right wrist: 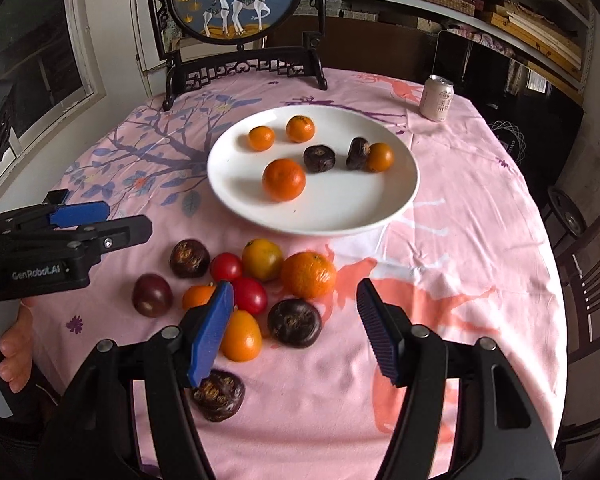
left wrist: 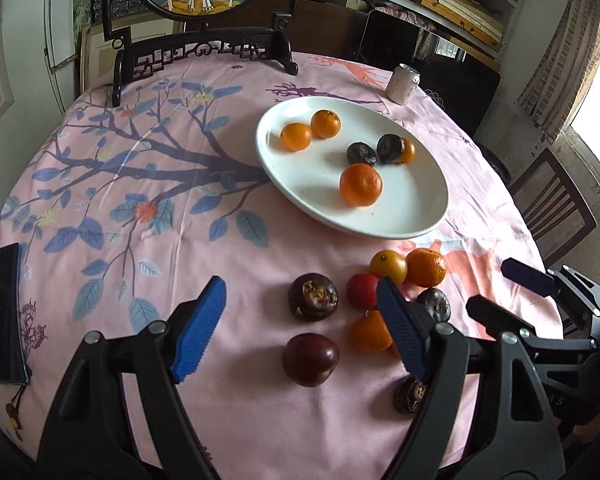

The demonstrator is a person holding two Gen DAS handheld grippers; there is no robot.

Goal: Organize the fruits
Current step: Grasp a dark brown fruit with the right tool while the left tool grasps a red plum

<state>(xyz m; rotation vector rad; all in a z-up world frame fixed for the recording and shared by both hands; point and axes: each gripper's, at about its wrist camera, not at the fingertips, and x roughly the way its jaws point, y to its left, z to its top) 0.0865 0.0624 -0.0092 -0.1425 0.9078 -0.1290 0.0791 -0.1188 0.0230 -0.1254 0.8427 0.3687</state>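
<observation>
Home dining room: round table with pink floral tablecloth, carved deer screen at 12 o'clock, wooden chair at 3 o'clock.

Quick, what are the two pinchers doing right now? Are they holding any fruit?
Left gripper: open, holding nothing, above the loose fruit on the tablecloth.
Right gripper: open, holding nothing.

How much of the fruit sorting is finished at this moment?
Done: six fruits lie on the white plate. In hand: nothing; the left gripper and right gripper are both open and empty. Left: about ten loose fruits on the tablecloth in front of the plate.
</observation>
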